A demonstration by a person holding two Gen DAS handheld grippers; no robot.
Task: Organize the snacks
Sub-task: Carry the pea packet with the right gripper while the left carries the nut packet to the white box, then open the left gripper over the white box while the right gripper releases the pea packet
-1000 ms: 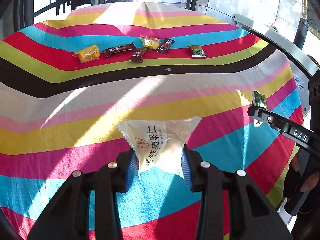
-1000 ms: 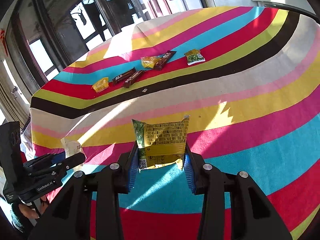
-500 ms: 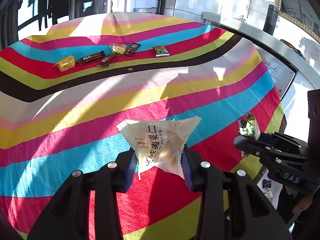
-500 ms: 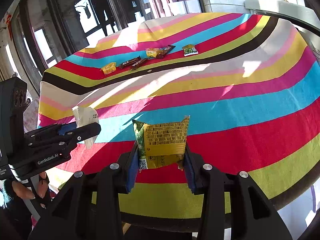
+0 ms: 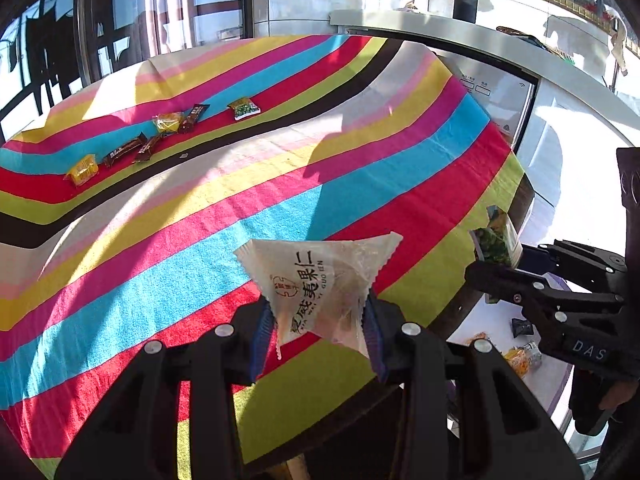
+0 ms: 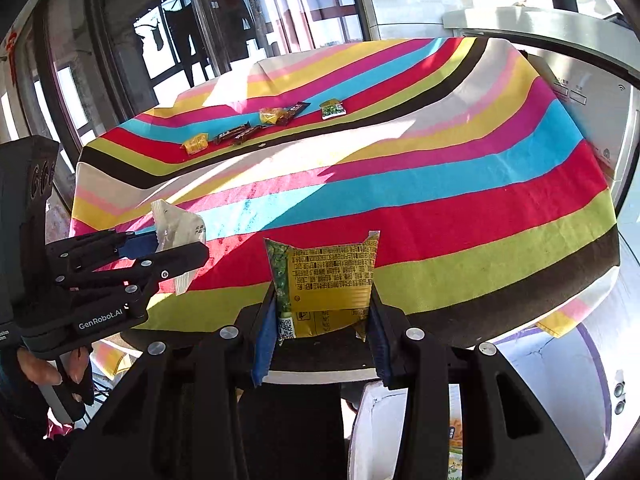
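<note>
My left gripper (image 5: 318, 330) is shut on a white translucent snack packet (image 5: 320, 280) with dark lettering, held in the air over the near edge of the striped table (image 5: 160, 240). My right gripper (image 6: 320, 330) is shut on a yellow-and-green snack packet (image 6: 326, 280), held just off the table's near edge (image 6: 480, 272). Each gripper shows in the other's view: the right one (image 5: 496, 268) with its green packet (image 5: 496, 240), the left one (image 6: 176, 248) with its white packet (image 6: 178, 228). Several snacks lie in a row at the far side: a yellow packet (image 5: 82, 169), brown bars (image 5: 124, 150), a green packet (image 5: 244, 108).
A white box or bin (image 6: 400, 432) stands on the floor below the right gripper. More snack packets (image 5: 520, 356) lie on the floor to the right of the table. A white appliance (image 5: 504, 96) and counter stand beyond the table's right side. Windows line the back.
Both grippers have pulled back and risen away from the table with their packets, from over the middle stripes to the near edge. The far snacks have not moved.
</note>
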